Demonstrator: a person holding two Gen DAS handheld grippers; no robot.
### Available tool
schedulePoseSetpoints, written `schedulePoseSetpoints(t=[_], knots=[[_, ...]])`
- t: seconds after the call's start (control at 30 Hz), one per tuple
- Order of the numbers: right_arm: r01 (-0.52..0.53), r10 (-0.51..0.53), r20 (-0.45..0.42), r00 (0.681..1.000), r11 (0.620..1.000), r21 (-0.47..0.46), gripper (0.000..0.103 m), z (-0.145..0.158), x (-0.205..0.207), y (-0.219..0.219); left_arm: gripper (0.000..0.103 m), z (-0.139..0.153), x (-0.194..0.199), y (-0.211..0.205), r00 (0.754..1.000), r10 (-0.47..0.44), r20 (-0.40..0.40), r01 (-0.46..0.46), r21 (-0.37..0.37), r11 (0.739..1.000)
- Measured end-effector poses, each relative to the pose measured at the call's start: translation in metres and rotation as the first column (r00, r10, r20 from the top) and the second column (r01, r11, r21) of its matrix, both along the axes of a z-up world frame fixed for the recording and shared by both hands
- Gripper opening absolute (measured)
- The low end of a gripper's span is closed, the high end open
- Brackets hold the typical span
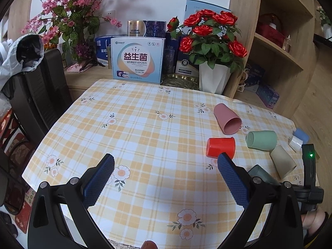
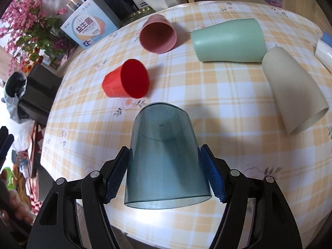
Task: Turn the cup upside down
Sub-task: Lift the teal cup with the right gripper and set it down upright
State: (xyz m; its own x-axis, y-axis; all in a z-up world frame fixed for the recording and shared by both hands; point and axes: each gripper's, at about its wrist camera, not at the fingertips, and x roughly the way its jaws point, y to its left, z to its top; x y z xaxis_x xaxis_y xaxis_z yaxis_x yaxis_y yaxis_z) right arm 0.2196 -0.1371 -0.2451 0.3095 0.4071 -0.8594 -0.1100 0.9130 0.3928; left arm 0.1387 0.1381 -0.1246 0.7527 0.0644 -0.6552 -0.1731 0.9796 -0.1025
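Observation:
My right gripper (image 2: 165,159) is shut on a translucent blue-grey cup (image 2: 164,155), held by its sides with its base pointing away and its open rim toward me, above the checked tablecloth (image 2: 217,108). That cup shows partly in the left wrist view (image 1: 261,174) behind my finger. My left gripper (image 1: 166,164) is open and empty above the table's near side. A red cup (image 1: 221,147) (image 2: 126,79), a pink cup (image 1: 227,118) (image 2: 158,34), a green cup (image 1: 261,140) (image 2: 228,40) and a beige cup (image 1: 283,161) (image 2: 294,91) lie on their sides.
A white pot of red roses (image 1: 213,76), a probiotic box (image 1: 138,59) and other boxes stand at the table's far edge. A blue-and-white object (image 1: 299,138) lies at the right edge. A dark chair (image 1: 39,95) stands left. Wooden shelves (image 1: 286,47) stand right.

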Motion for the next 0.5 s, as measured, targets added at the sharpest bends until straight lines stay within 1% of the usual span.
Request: schedulePoseSetpoints(t=[0.2, 0.33, 0.5], knots=[[-0.001, 0.003, -0.058, 0.998, 1.0, 0.03, 0.067, -0.011, -0.005, 0.013, 0.097, -0.001, 0.001, -0.002, 1.0, -0.002, -0.013, 0.002, 0.002, 1.0], [-0.02, 0.021, -0.056, 0.998, 0.999, 0.027, 0.067, -0.009, -0.009, 0.02, 0.097, -0.001, 0.002, -0.002, 1.0, 0.004, -0.021, -0.004, 0.012, 1.0], [-0.043, 0.047, -0.07, 0.996, 0.998, 0.051, 0.067, -0.01, -0.011, 0.021, 0.097, -0.001, 0.002, -0.002, 1.0, 0.011, -0.027, -0.011, 0.017, 1.0]])
